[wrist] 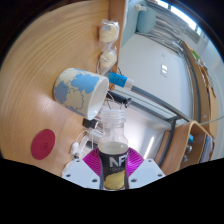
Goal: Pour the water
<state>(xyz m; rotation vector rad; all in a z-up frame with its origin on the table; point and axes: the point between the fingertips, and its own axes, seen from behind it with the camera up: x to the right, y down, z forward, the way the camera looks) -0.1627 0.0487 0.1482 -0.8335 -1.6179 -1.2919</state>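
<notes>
My gripper [113, 166] is shut on a clear bottle [115, 150] with a black label and pale yellow liquid at its base. Both magenta pads [94, 163] press on the bottle's sides. The whole view is tilted, and the bottle's open neck points toward a blue and cream mug [80, 92] lying just beyond it on the wooden table [45, 50]. The mug's mouth faces the bottle. No stream of liquid is visible between the bottle and the mug.
A pink round coaster [42, 145] lies on the table beside the fingers. A white cup [109, 34] and another small white object [107, 60] stand farther along the table edge. Chairs and a desk [190, 80] fill the room beyond.
</notes>
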